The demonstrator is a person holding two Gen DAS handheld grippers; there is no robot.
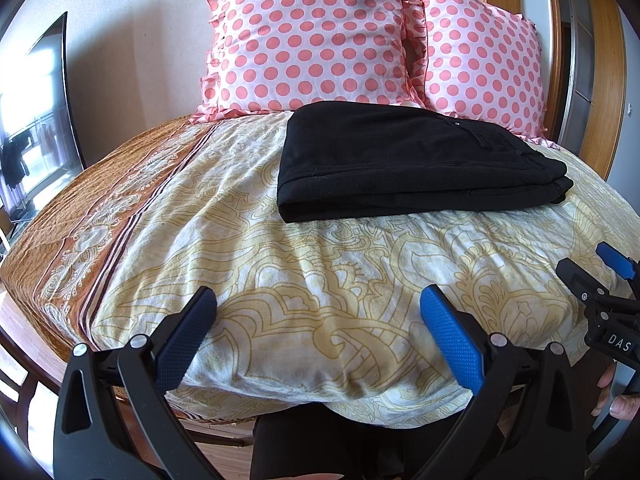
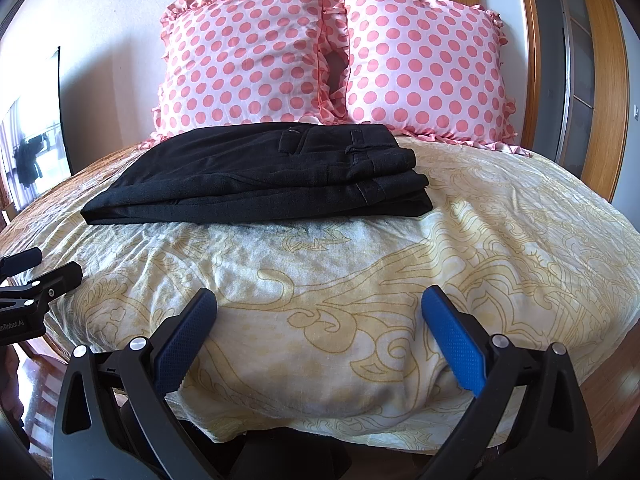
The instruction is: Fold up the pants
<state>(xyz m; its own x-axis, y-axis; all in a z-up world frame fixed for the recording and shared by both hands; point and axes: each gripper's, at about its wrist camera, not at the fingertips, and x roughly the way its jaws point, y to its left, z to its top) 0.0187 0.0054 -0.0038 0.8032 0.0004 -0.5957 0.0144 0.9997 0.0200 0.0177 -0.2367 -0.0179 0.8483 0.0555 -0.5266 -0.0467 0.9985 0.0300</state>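
Right wrist view: pants (image 2: 260, 172) folded on bed (image 2: 360, 280)
Handling: soft, limp; pinch stacked edge
Tongs: left tongs (image 1: 318, 312), right tongs (image 2: 320, 312) wide apart, empty

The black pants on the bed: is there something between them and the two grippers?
Nothing visible is in the way. The black pants lie folded near the pillows; between them and the open left gripper and open right gripper there is only bare patterned bedspread.
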